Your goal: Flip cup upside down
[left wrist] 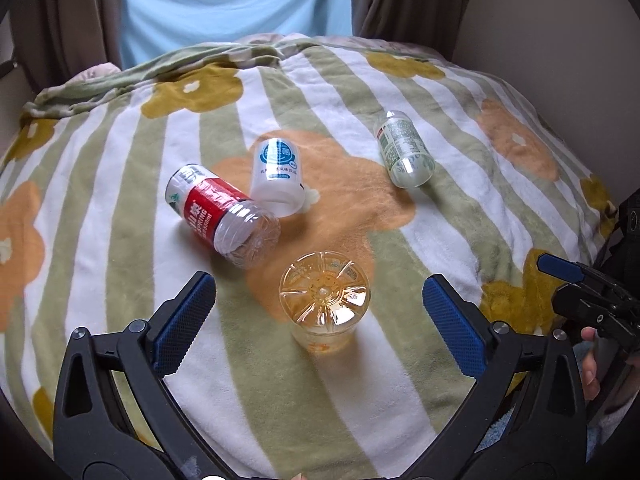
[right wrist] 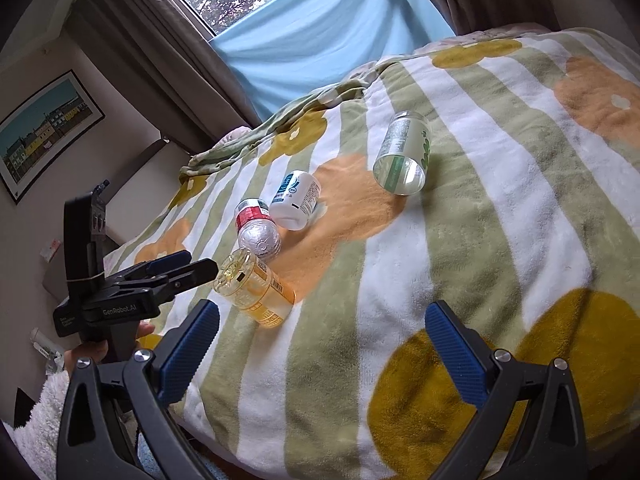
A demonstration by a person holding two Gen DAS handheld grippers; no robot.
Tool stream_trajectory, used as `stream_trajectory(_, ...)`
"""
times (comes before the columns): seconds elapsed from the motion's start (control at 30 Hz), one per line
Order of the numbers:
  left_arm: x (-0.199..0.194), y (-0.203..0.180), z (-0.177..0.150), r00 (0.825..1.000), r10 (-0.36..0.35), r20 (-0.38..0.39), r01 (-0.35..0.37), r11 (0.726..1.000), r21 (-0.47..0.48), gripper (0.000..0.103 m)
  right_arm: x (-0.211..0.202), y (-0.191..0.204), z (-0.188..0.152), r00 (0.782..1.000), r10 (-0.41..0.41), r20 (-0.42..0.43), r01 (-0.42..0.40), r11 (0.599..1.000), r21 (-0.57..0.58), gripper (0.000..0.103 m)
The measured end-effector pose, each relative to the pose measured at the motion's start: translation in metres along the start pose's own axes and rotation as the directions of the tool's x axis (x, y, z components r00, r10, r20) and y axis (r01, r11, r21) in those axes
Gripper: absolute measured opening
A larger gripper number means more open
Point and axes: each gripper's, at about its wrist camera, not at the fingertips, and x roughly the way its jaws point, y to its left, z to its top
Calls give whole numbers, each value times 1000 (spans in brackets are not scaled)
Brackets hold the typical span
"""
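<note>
On the bed's green-striped, flower-patterned fleece blanket (left wrist: 460,220), the clear amber plastic cup (left wrist: 324,300) already stands base-up just ahead of the left hand-held gripper (left wrist: 320,304), whose jaws gape empty like those of the right hand-held gripper (right wrist: 322,336), so the next move is likely a retreat.

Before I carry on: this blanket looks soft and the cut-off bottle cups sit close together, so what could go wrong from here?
1. The yellow cup stands base-up on the plush blanket; a nudge from the open left gripper beside it could likely tip it.
2. The red-label cup and white cup lie touching, so grasping one may roll the other.
3. The green-label cup lies on its side and could roll away.
</note>
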Motion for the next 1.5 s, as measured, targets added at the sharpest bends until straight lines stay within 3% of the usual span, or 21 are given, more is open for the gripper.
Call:
stream_trajectory(0.17, -76, -2, 7, 989, 51, 139, -42, 997, -63, 103, -37, 46, 19, 991, -68, 116, 87, 982, -168, 103)
stream_trajectory(0.2, -92, -2, 9, 985, 57, 163, -44, 996, -80, 103, -58, 68, 28, 979, -86, 184, 125, 969, -212, 103)
stream_trajectory(0.23, -108, -1, 10, 980, 59, 188, -41, 994, -98, 103, -58, 68, 28, 979, -86, 184, 125, 969, -212, 103)
stream_trajectory(0.3, -138, 0, 12, 968, 71, 239, -40, 991, -131, 103, -81, 91, 36, 959, -107, 263, 174, 953, -248, 103)
stream_trajectory(0.47, -200, -9, 2, 921, 167, 353, -120, 981, -151, 103, -123, 137, 46, 908, -142, 394, 269, 919, -289, 103)
stream_trajectory(0.6, -229, -19, -14, 882, 244, 404, -192, 967, -166, 103, -137, 166, 38, 871, -173, 460, 339, 889, -307, 103)
stream_trajectory(0.73, -240, -22, -32, 861, 308, 405, -248, 949, -195, 103, -139, 174, 26, 857, -189, 480, 368, 876, -312, 103)
stream_trajectory(1.0, -244, -13, -52, 863, 288, 414, -201, 949, -242, 103, -138, 183, 11, 838, -228, 496, 416, 854, -311, 103)
stream_trajectory(1.17, -245, -17, -55, 852, 310, 421, -231, 946, -229, 103, -139, 184, 10, 836, -235, 497, 423, 852, -308, 103)
stream_trajectory(1.5, -243, -25, -57, 851, 306, 427, -234, 949, -213, 103, -138, 184, 10, 836, -236, 495, 422, 853, -307, 103)
